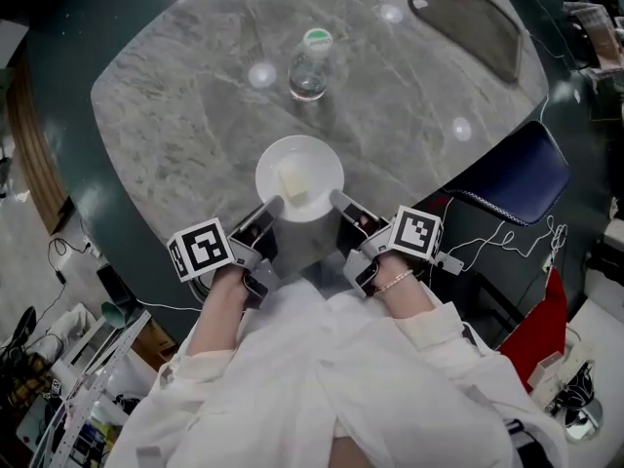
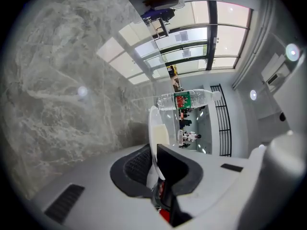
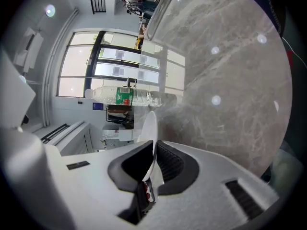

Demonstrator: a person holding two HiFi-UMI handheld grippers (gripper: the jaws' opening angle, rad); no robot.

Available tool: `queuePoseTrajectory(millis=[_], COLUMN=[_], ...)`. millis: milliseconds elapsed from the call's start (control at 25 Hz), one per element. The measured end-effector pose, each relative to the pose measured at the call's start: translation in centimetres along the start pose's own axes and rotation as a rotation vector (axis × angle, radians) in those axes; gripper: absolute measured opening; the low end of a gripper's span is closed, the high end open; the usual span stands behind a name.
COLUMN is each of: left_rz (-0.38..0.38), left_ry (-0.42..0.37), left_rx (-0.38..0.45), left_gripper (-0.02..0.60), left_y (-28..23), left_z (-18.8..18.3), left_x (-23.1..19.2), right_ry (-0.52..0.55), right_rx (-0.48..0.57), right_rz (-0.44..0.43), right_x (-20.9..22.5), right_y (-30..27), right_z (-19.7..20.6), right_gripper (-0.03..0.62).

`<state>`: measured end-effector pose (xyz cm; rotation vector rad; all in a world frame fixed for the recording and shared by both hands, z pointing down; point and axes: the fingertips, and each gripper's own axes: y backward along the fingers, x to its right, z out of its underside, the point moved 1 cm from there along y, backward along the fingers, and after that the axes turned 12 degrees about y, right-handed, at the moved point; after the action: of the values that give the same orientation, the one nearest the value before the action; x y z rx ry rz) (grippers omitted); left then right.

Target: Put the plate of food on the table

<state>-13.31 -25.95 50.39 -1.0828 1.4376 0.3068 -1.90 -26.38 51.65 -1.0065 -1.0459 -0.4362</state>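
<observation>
Stretching wide, the marble tabletop (image 1: 175, 115) holds one bottle (image 1: 310, 61); left gripper (image 1: 272, 208) and right gripper (image 1: 340, 201) fingers clamp the plate (image 1: 317, 159) near its front edge.

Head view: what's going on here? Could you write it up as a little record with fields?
Surface: round grey marble table
Carried item: white plate with a pale block of food
Left gripper: shut on the plate's left rim
Right gripper: shut on the plate's right rim
Plate position: level, over the table's near part; contact with the table cannot be told
Also there: clear water bottle, upright beyond the plate; dark blue chair at right
</observation>
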Motion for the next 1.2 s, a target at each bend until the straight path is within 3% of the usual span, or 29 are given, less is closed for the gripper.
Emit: queuePoseTrajectory(millis=[120,320,480,680,1200], left_rz=[-0.015,-0.022,-0.035,-0.064,-0.113], left_ry=[0.029,0.007,0.021,0.027,-0.012], left_rx=[-0.006,-0.016,-0.008,-0.001,0.020], left_gripper=[0.025,0.025,0.026,0.026,0.028], left_y=[-0.5,-0.8,-0.8,-0.9,-2.7], left_z=[-0.1,-0.6,-0.4,-0.3,-2.5], left_x=[-0.6,-0.9,-1.2,-1.9,-2.0], right_ry=[-0.013,-0.009,0.019,0.079,0.187], right_rx=[-0.011,-0.031,-0.051,-0.047,-0.058], right_rz=[0.023,0.032,0.058,0.014,0.075], right_x=[0.8,0.9,1.2,0.5,0.9], right_y=[-0.4,-0.7,-0.6,-1.3,-3.3], right_z=[0.0,0.0,0.0,-0.4,-2.4], right_gripper=[0.011,0.011,0.011,0.011,0.012])
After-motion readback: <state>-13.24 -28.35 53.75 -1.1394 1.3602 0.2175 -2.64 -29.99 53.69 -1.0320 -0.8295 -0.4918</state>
